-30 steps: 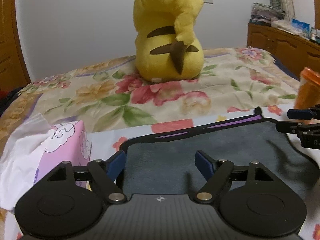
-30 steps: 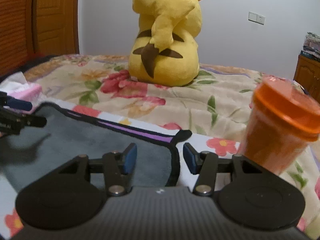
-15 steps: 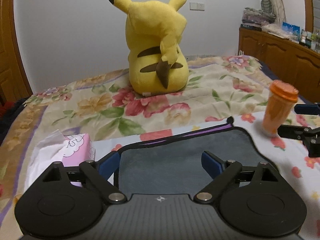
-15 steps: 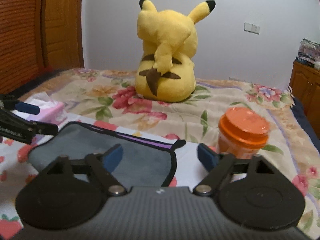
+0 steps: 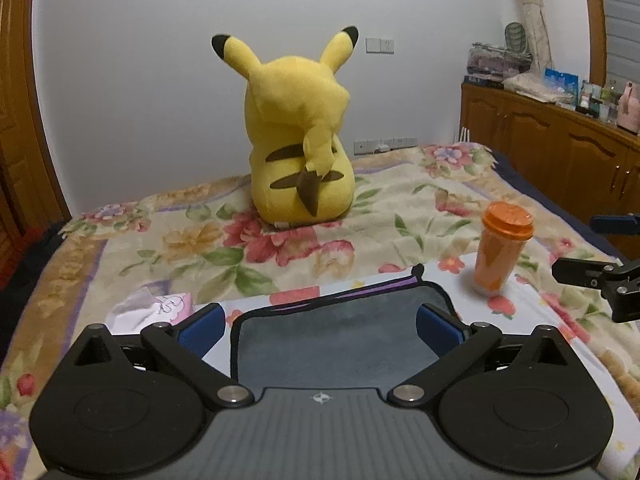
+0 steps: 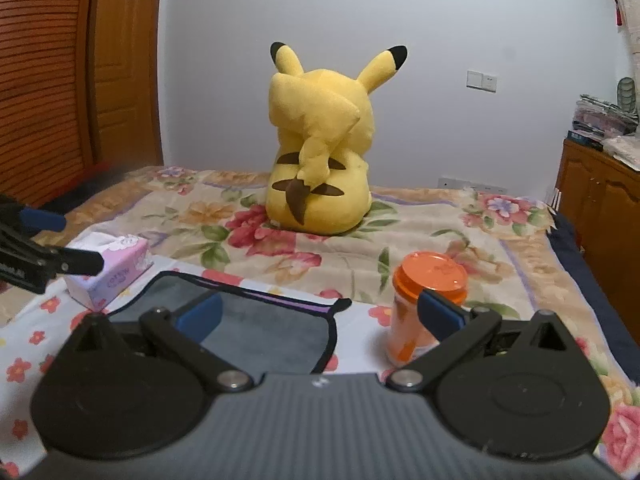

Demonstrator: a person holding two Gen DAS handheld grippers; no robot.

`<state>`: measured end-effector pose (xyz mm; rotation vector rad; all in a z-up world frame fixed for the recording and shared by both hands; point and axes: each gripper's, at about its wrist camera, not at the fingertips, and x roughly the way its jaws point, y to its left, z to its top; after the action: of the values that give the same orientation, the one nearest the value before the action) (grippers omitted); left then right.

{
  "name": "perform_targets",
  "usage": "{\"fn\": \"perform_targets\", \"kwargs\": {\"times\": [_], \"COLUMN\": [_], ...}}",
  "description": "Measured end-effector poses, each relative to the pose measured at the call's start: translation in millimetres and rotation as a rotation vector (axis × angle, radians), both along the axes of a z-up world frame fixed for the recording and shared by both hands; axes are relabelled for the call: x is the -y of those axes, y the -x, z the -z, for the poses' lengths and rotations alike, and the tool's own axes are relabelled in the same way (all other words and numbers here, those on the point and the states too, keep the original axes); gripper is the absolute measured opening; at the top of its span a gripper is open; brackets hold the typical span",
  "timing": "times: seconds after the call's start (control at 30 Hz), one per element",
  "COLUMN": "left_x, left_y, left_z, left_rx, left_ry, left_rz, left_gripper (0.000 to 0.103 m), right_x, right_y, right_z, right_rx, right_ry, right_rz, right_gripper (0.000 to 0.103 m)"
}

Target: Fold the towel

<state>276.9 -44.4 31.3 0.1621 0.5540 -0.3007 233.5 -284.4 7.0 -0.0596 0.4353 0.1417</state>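
A grey towel [image 5: 336, 340] with black edging and a purple stripe lies flat on the flowered bed, folded into a small rectangle; it also shows in the right wrist view [image 6: 264, 332]. My left gripper [image 5: 320, 326] is open wide and empty, raised above the towel's near side. My right gripper [image 6: 320, 314] is open wide and empty, above the towel's right edge. The right gripper shows at the right edge of the left wrist view [image 5: 600, 252], and the left gripper at the left edge of the right wrist view [image 6: 52, 240].
An orange lidded cup [image 5: 500, 252] stands just right of the towel, also in the right wrist view [image 6: 424, 304]. A pink tissue box [image 6: 112, 272] sits to the left. A yellow Pikachu plush [image 5: 300, 148] sits further back. Wooden cabinets [image 5: 560, 152] line the right.
Both grippers have pulled back and up from the towel and opened wider. The towel stays flat on the bed.
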Motion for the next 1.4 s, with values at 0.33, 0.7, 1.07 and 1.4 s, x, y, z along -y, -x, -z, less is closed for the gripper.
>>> {"fn": "perform_targets", "kwargs": {"times": [0.33, 0.7, 1.07, 1.4], "left_x": [-6.7, -11.0, -19.0, -19.5], "left_y": [50.3, 107.2, 161.1, 201.8], "left_z": [-39.1, -75.4, -97.3, -88.1], "left_rx": [0.03, 0.045, 0.053, 0.046], "left_ry": [-0.039, -0.035, -0.032, -0.001], "left_rz": [-0.025, -0.034, -0.034, -0.055], "left_gripper": [0.103, 0.103, 0.103, 0.103], "right_x": [-5.6, -7.4, -5.4, -12.8], "right_y": [41.0, 89.0, 136.7, 166.6], "right_z": [-30.9, -65.3, -85.6, -80.6], "right_rx": [0.037, 0.074, 0.101, 0.109], "right_ry": [0.0, -0.032, -0.025, -0.032], "right_rz": [-0.004, -0.011, 0.006, 0.009], "right_gripper": [0.103, 0.103, 0.103, 0.103]}}
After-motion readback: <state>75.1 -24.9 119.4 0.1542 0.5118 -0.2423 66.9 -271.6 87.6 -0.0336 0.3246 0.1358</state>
